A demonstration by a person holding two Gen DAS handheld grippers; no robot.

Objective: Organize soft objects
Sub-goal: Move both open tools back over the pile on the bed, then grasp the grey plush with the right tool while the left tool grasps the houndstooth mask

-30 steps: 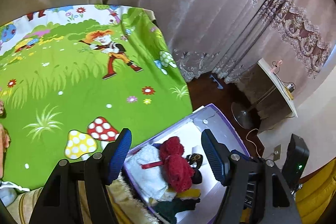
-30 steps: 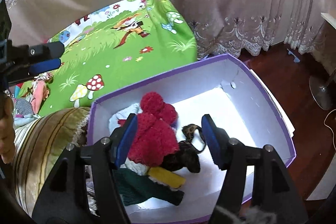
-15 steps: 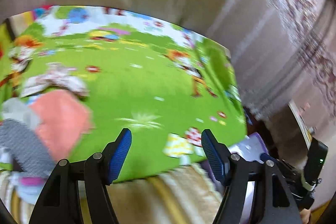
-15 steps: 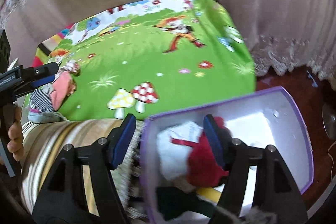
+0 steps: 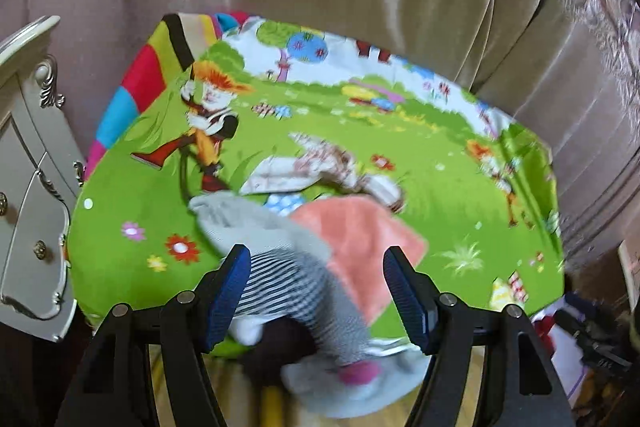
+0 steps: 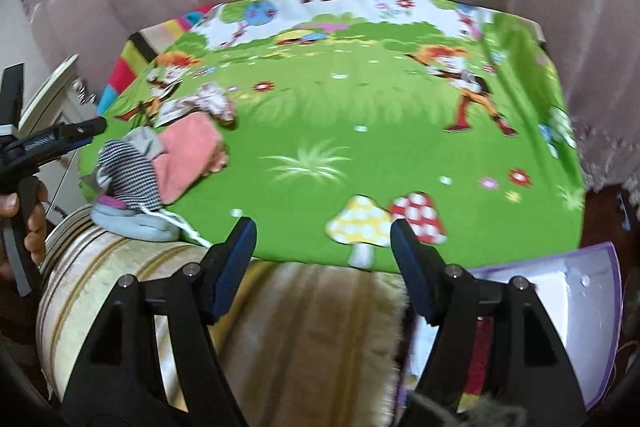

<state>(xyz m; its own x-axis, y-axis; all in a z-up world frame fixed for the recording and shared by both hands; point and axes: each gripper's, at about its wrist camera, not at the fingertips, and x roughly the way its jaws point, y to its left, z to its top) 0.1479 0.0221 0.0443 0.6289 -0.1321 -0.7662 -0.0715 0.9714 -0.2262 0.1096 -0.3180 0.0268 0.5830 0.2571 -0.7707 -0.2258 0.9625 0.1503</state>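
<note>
Both hands had swung away from the purple box (image 6: 576,291) toward the clothes pile (image 5: 304,247) at the left end of the green cartoon mat (image 6: 360,147). Left gripper (image 5: 316,287) was wide, empty, hanging over the striped garment (image 5: 296,279) beside the pink cloth (image 5: 364,239). Right gripper (image 6: 323,259) was empty, jaws opening, above the mat's near edge. A second earlier both framed the box with its red knit. Probably next pick: striped piece.
</note>
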